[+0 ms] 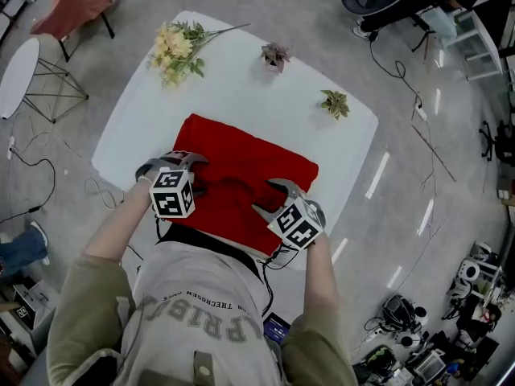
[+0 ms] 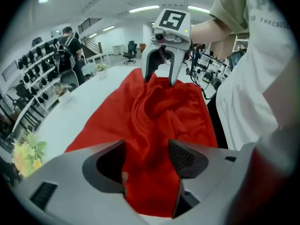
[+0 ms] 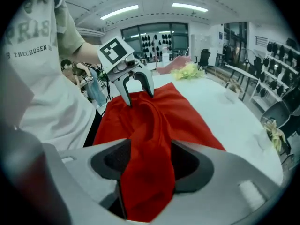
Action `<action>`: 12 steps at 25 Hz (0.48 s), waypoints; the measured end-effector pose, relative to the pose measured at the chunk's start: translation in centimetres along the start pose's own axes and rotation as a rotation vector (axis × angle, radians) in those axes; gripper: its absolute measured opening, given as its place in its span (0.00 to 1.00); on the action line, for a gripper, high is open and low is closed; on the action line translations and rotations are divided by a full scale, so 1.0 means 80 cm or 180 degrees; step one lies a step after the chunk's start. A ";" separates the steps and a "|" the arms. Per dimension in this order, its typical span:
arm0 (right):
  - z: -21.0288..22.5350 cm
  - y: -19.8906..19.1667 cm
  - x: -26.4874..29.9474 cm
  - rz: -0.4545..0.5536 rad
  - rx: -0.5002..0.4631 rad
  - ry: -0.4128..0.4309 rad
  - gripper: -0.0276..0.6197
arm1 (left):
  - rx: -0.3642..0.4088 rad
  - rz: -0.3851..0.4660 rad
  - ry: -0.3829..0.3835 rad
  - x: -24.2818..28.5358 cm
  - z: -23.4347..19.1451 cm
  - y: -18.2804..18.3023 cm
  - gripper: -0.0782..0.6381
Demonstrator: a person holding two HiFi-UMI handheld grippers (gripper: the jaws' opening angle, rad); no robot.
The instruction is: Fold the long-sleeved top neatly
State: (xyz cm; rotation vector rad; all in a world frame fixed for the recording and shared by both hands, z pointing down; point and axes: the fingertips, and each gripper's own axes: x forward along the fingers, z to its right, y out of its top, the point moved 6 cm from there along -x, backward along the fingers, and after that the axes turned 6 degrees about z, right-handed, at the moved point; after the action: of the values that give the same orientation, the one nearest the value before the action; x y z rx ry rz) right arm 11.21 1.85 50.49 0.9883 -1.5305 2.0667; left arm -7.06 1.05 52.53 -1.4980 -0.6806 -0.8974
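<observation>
Red long-sleeved top is seen lying part-folded on the near side of the white bench. Left tool and right tool are held open, bunched cloth lying between each one's jaws. Its squarish outline is shown only by the head view; its raised ridge, only by the gripper views.

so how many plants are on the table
3: yellow flowers at the far left corner, a small pot plant at the far edge, a green plant near the right edge.
</observation>
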 end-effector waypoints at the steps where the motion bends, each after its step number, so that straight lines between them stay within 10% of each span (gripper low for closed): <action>1: -0.004 -0.007 0.004 -0.0110 0.0007 0.0065 0.45 | 0.0011 -0.0079 -0.0090 0.001 0.001 -0.007 0.51; 12: -0.017 -0.035 0.011 -0.0352 0.0184 0.0090 0.45 | -0.0278 0.0166 -0.0254 -0.013 0.004 -0.021 0.52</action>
State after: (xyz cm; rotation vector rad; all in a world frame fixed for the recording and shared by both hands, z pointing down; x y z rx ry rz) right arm 12.06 3.93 52.76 1.0360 -1.3774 2.0491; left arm -8.99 1.66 52.57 -1.6295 -0.6644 -0.8402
